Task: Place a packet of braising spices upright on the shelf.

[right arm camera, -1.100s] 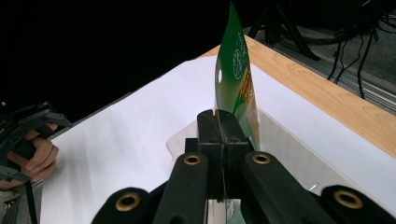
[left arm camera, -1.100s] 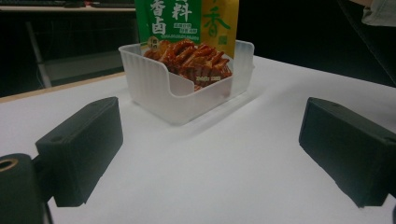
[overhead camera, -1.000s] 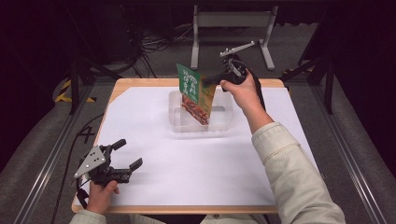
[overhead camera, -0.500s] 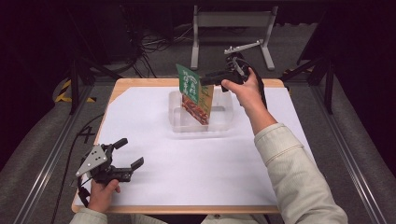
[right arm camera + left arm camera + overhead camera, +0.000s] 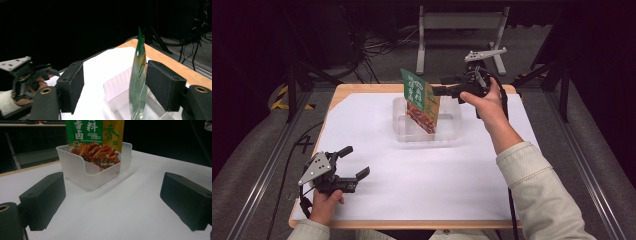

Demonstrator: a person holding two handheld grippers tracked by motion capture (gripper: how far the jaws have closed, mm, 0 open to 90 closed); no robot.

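A green and yellow snack bag (image 5: 421, 100) with a picture of red meat stands on edge in a clear plastic container (image 5: 449, 131) at the table's far middle. My right gripper (image 5: 441, 86) is open at the bag's upper right edge. In the right gripper view the bag (image 5: 138, 82) rises edge-on just beside the right-hand jaw, with a wide gap to the other jaw. My left gripper (image 5: 356, 161) rests open near the front left corner, holding nothing. In the left gripper view the bag (image 5: 97, 135) and container (image 5: 75, 167) lie straight ahead, well beyond the jaws.
A white sheet (image 5: 422, 180) covers most of the wooden table (image 5: 362, 90). A metal stand (image 5: 457, 20) and cables lie on the floor behind the table. Rails run along both sides.
My right hand and gripper have shifted slightly to the right and back from the bag, which stays standing in the container. The left gripper has not moved.
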